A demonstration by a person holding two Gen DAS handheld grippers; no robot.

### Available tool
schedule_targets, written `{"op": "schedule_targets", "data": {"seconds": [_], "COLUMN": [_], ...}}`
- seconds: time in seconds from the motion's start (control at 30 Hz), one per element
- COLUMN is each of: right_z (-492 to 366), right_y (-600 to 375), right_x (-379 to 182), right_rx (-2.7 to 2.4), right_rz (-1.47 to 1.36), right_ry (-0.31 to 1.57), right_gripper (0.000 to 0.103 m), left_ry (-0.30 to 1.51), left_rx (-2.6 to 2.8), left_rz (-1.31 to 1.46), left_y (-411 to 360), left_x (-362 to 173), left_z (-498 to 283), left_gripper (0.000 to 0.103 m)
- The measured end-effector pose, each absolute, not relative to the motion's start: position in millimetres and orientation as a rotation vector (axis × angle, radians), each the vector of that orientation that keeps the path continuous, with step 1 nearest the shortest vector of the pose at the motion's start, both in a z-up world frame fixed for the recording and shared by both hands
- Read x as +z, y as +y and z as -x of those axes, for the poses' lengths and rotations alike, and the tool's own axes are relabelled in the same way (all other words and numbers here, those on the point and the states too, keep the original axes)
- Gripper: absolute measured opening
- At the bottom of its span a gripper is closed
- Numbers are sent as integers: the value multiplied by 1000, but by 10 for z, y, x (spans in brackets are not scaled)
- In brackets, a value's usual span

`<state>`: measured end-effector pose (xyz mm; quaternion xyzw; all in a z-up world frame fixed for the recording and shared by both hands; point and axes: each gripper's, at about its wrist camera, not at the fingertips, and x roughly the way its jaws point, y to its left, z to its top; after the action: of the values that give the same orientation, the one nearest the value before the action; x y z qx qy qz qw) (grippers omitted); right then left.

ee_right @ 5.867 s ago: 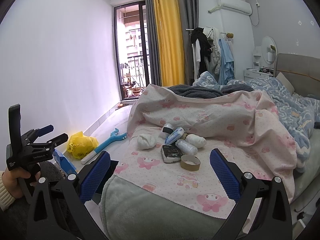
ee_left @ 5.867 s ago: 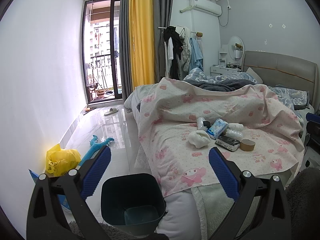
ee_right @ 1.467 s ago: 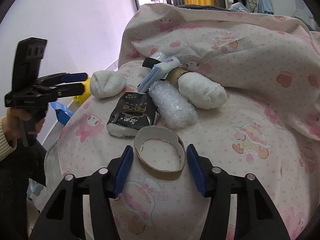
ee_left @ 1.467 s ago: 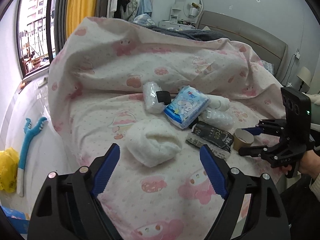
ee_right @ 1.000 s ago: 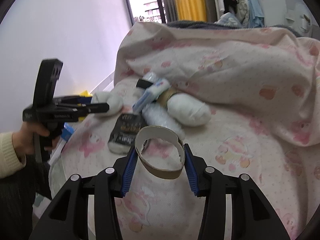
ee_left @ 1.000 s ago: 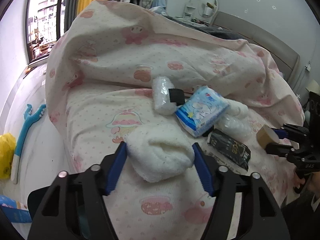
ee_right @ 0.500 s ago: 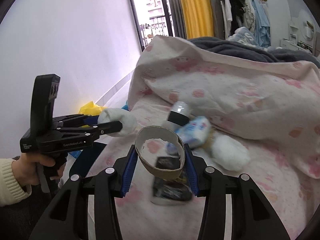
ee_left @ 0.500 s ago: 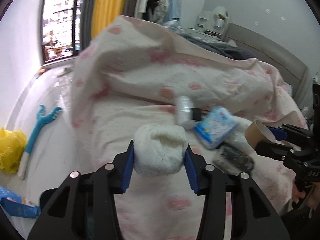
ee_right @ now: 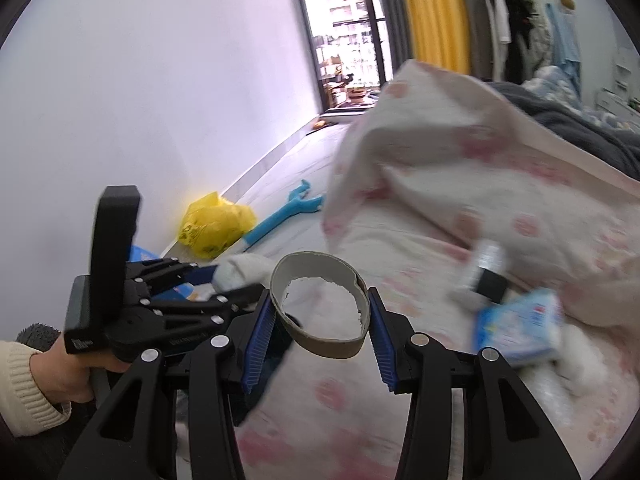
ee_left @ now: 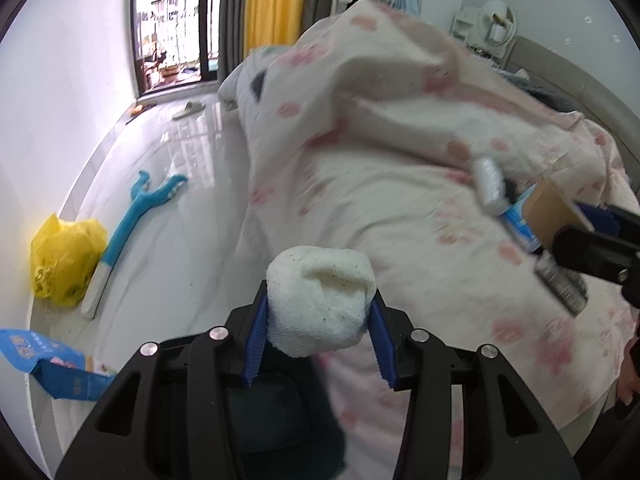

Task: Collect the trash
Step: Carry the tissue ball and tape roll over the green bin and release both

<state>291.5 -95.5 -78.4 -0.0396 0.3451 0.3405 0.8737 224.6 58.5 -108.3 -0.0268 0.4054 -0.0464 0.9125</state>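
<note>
Home bedroom, bed point(ee_left: 400, 208) under pink quilt, yellow curtain point(ee_left: 272, 4), hanging clothes point(ee_right: 504, 20)

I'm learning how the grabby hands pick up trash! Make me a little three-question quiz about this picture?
1. True or false: the left gripper is shut on the white wad.
2. What does the right gripper hold? A) blue packet B) cardboard ring C) yellow bag
3. Fill in: the yellow bag lies on the ____.

Key: 1 true; 2 B, the cardboard ring; 3 floor.
</note>
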Motion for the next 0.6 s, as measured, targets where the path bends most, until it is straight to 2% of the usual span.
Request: {"op": "schedule_targets", "data": {"seconds": [0.6], "right_z": [-2874], "right_y": [115], "right_x": [-913], "right_rx": [793], "right_rz": [164], "right_ry": [783], "right_gripper": [47], "left_ry": [1083], "left_rx": [-17], "left_rz": [133], "left_y": [1412], "left_x": [-1685], "left_z": [-2098], "left_gripper": [49]}}
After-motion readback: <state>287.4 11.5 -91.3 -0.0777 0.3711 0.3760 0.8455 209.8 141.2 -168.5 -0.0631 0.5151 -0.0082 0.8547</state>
